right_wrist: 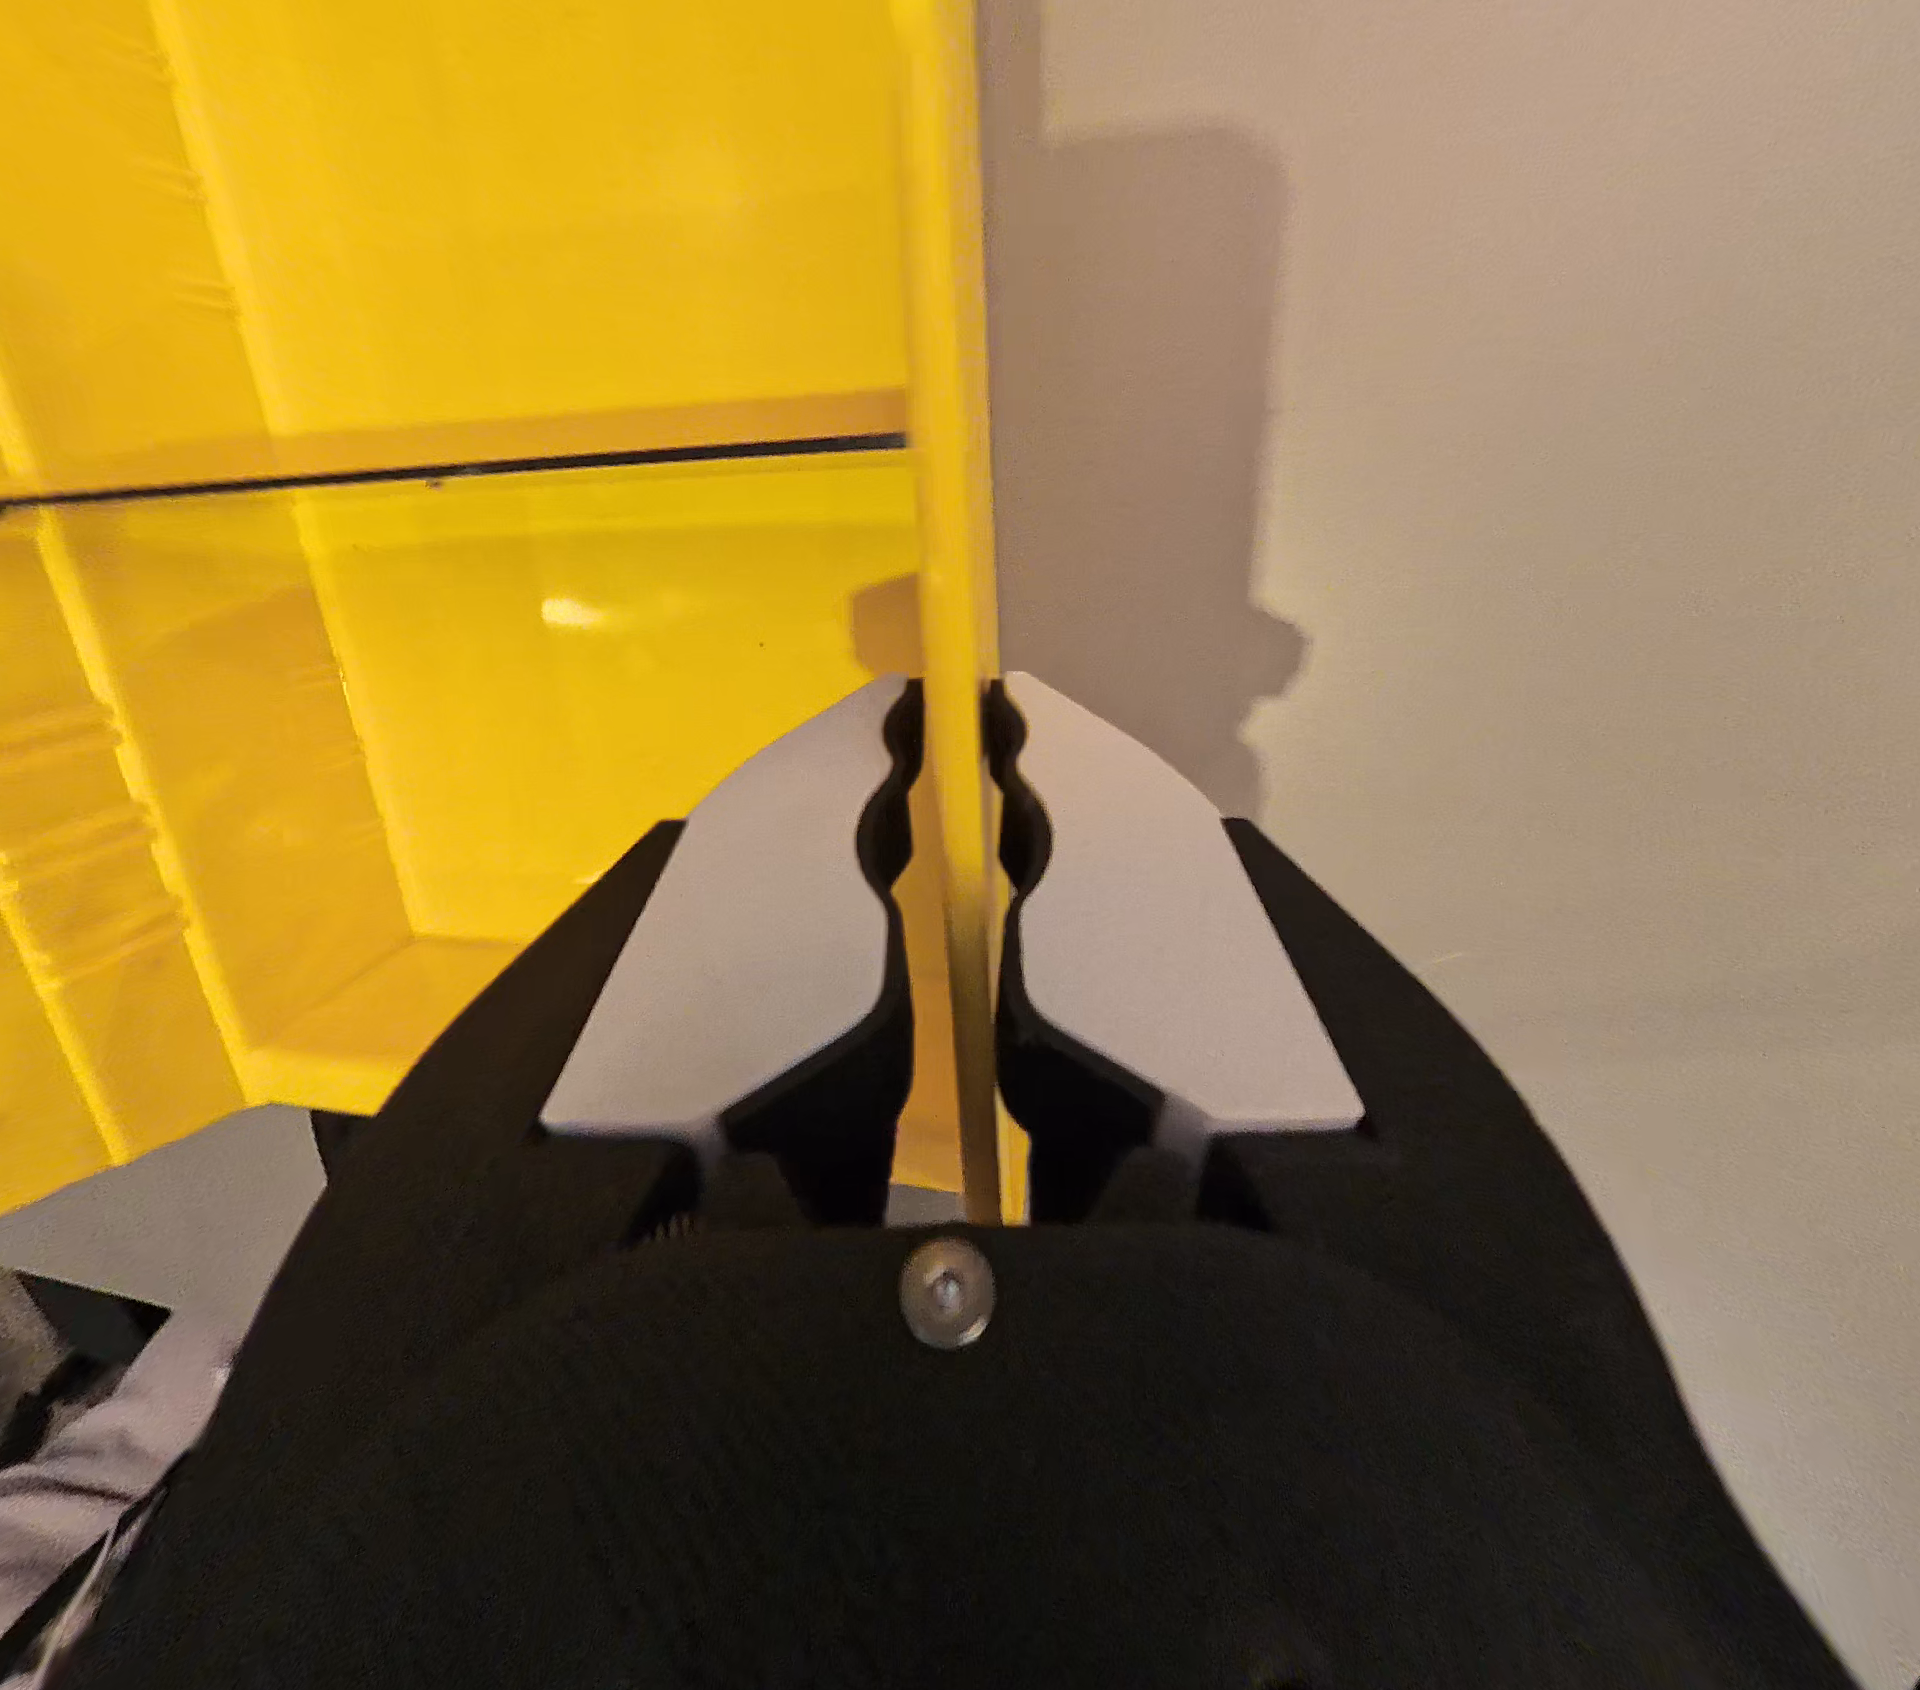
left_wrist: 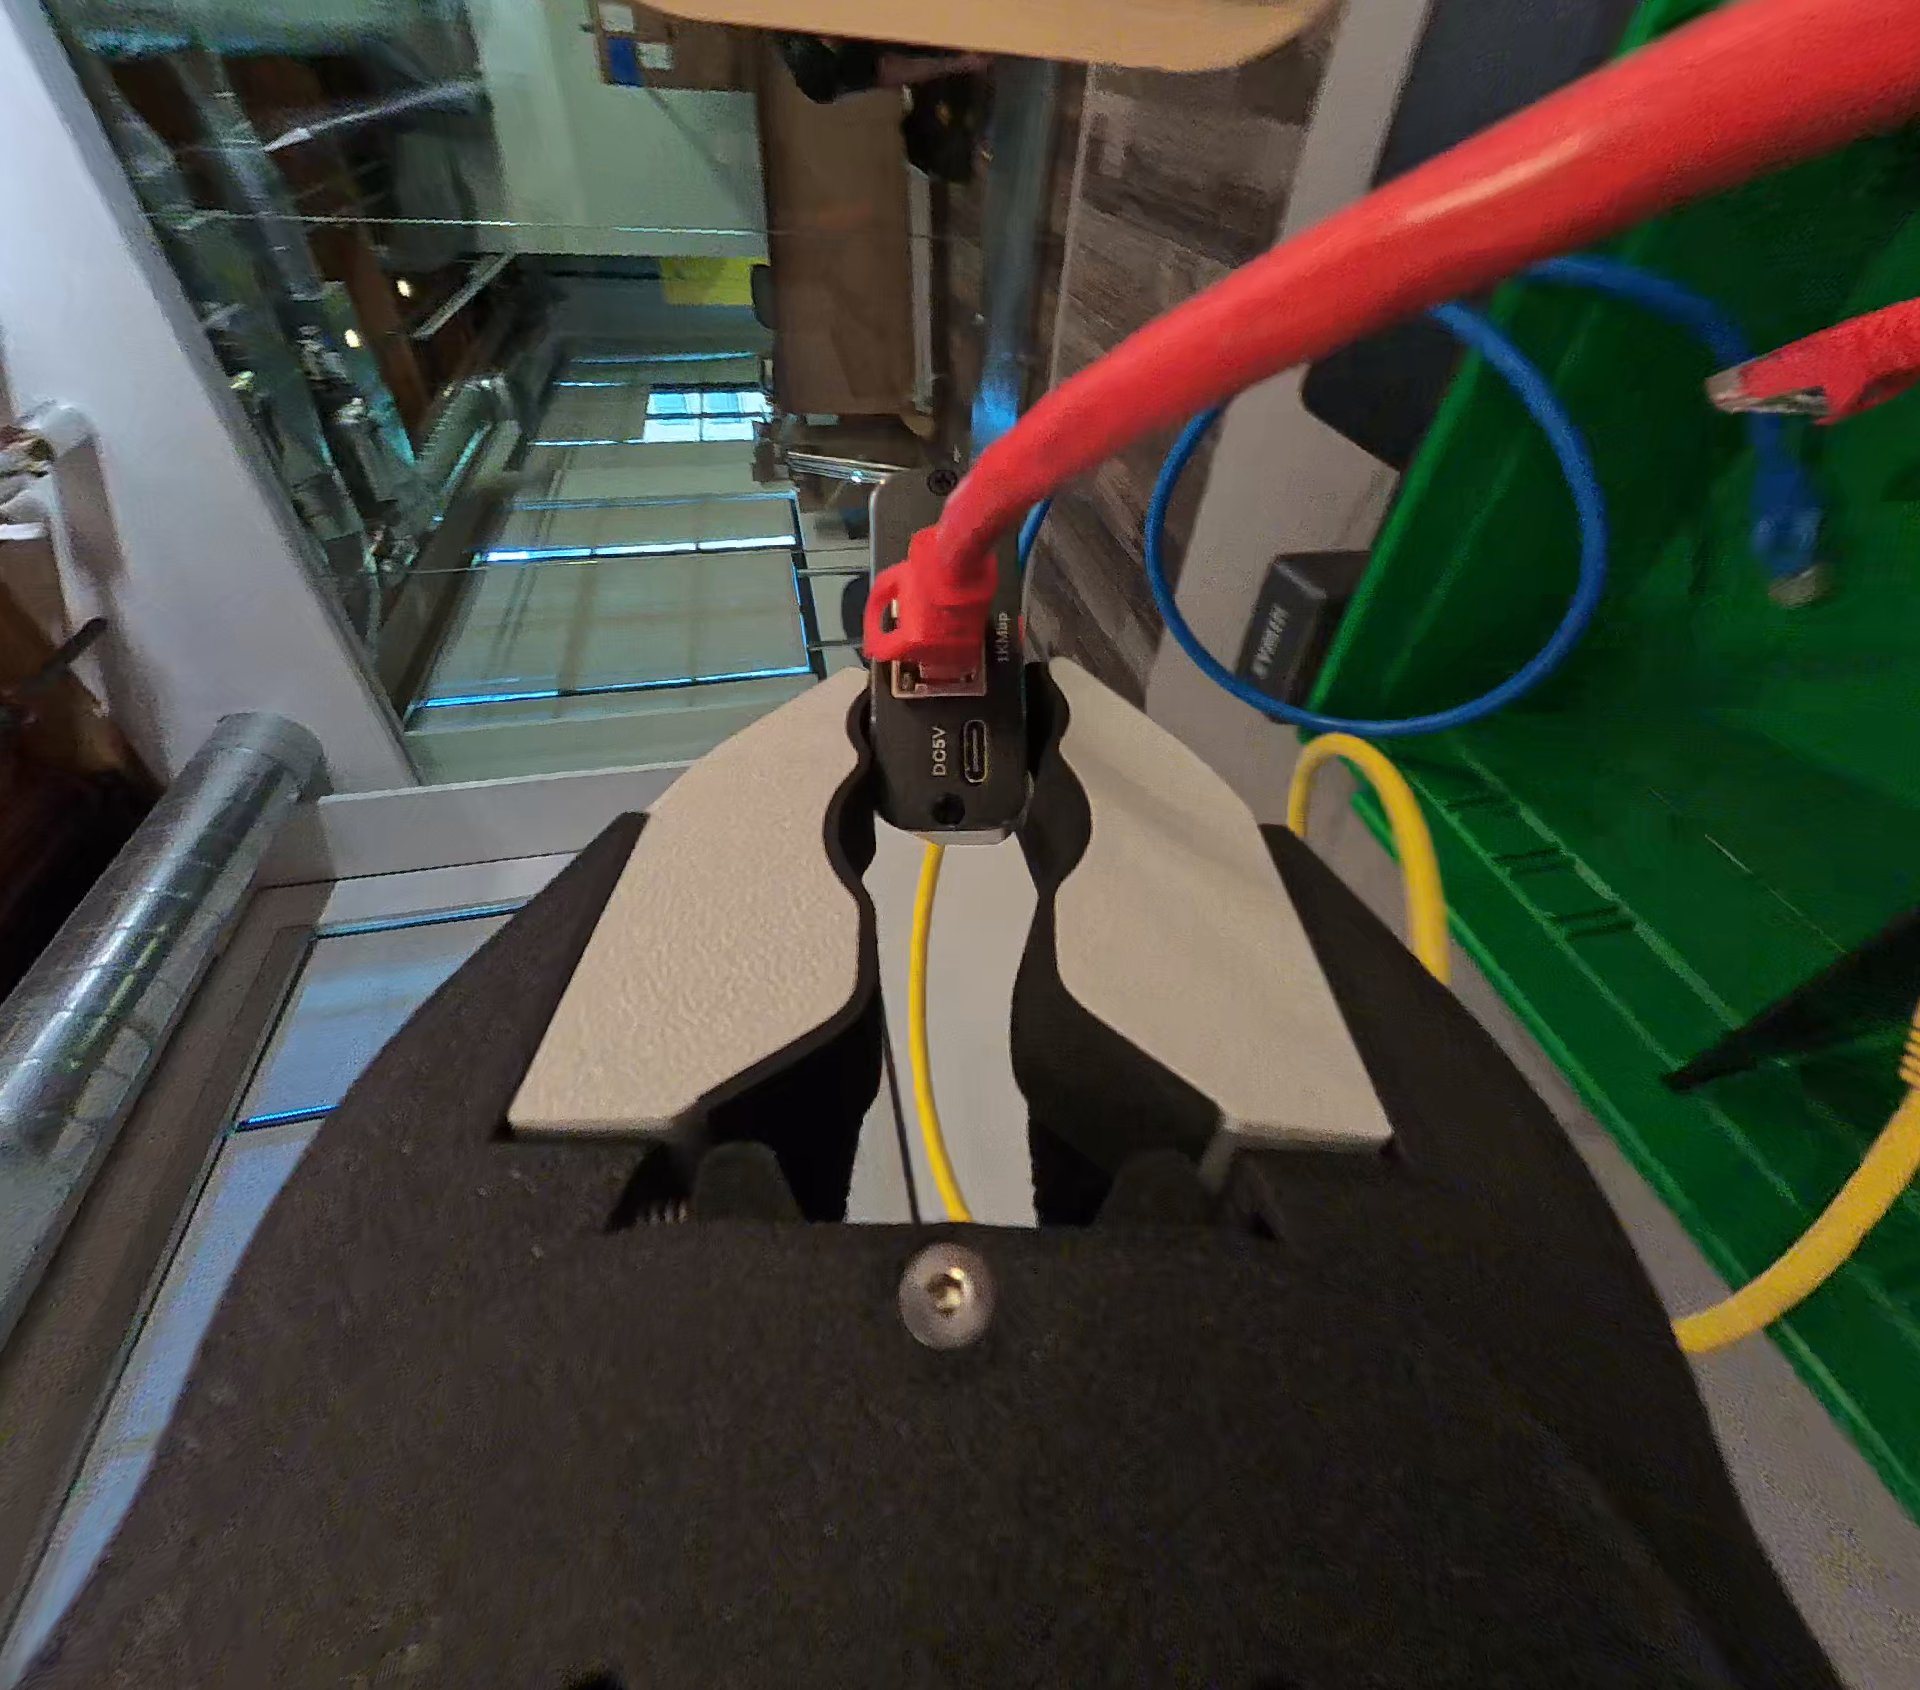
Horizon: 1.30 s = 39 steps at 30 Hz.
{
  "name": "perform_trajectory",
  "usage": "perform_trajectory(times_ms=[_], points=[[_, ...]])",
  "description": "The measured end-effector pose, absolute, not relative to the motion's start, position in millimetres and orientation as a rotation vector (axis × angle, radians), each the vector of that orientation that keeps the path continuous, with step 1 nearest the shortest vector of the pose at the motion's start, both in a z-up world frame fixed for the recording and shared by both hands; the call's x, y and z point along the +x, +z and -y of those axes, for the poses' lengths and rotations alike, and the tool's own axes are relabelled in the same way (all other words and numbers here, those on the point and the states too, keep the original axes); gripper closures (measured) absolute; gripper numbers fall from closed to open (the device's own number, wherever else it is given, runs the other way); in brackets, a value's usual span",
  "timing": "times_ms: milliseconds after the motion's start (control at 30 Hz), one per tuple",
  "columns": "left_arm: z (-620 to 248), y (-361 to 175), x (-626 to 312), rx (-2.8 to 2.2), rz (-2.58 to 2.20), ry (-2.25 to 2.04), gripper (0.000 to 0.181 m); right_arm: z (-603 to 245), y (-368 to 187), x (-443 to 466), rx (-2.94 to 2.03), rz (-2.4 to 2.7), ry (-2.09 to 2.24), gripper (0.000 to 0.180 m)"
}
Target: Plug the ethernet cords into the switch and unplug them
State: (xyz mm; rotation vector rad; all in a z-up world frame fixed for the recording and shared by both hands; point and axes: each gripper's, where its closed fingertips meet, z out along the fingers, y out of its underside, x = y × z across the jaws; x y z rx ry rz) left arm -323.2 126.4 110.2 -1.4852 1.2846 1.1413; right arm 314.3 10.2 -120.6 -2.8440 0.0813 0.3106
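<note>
Two tools clamped — left tool (left_wrist: 951, 747) on switch (left_wrist: 948, 705), right tool (right_wrist: 951, 695) on yellow bin rim (right_wrist: 951, 393)

The right gripper (right_wrist: 943, 695) is closing its jaws on the upright side wall of a yellow plastic bin (right_wrist: 951, 290), one finger inside the bin, the other outside. The wall's rim is running straight up between the fingertips (right_wrist: 1049, 715). A pale tabletop (right_wrist: 1558, 393) is lying beside the bin, catching the gripper's shadow (right_wrist: 1164, 414). The bin's ribbed interior is showing at left.
</note>
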Motion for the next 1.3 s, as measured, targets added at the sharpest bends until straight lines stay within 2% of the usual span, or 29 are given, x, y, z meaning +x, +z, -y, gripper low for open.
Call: perform_trajectory(times_ms=[33, 467, 767, 967, 1033, 1167, 1300], points=[[-122, 125, -321, -1.471, -1.264, 1.126, 0.156, -10, -121, 316, -2.849, -0.104, 0.31, 0.172], [-43, 322, -234, -1.184, -1.079, 0.879, 0.156, -13, -122, 318, -2.855, -0.292, 0.386, 0.172], [2, 404, -149, -1.028, -1.122, 0.775, 0.156, -17, -122, 326, -2.843, -0.469, 0.383, 0.172], [22, 413, -99, -0.965, -1.174, 0.674, 0.156, -17, -122, 324, -2.843, -0.516, 0.394, 0.172], [23, 407, -87, -0.971, -1.193, 0.597, 0.156, -16, -123, 322, -2.862, -0.502, 0.378, 0.163], [21, 370, -68, -0.963, -1.222, 0.437, 0.156, 1, -125, 320, -3.002, -0.365, 0.355, 0.145], [17, 313, -55, -0.915, -1.247, 0.319, 0.156, 1, -105, 330, -2.921, -0.266, 0.28, 0.146]])
